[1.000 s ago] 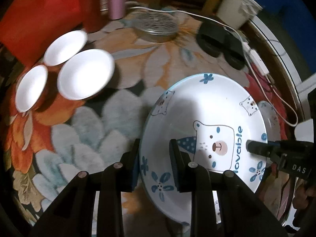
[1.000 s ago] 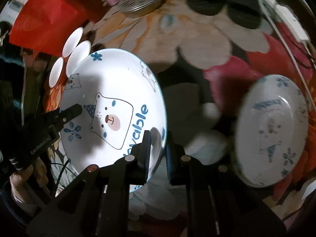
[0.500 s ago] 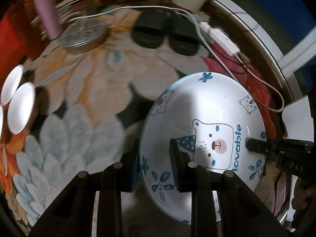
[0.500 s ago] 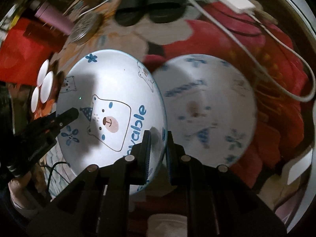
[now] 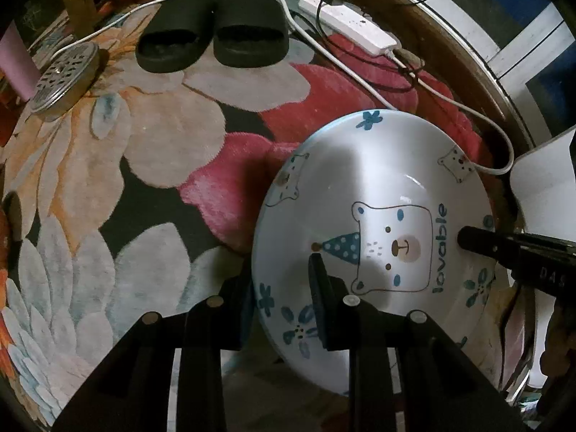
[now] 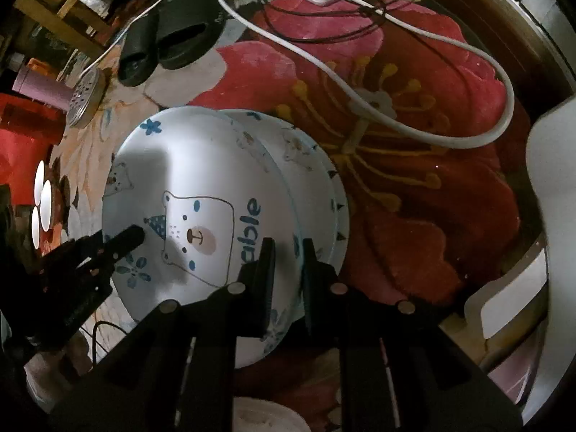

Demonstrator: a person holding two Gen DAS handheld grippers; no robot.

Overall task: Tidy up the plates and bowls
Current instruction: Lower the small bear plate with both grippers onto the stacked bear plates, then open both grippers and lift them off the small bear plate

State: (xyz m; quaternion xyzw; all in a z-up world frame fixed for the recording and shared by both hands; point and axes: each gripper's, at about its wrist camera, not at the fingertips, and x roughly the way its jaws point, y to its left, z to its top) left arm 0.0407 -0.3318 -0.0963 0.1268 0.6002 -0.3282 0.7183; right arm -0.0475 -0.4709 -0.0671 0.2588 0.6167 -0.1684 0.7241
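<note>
Left gripper and right gripper are each clamping opposite rims of the bear plate; glazed, brittle, slippery.

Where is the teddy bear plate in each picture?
Left wrist view: the bear plate fills the lower right, its near rim pinched by the left gripper.
Right wrist view: the same plate sits left of centre, its rim pinched by the right gripper.
Shared landmark: the black slippers near the top of both.
</note>
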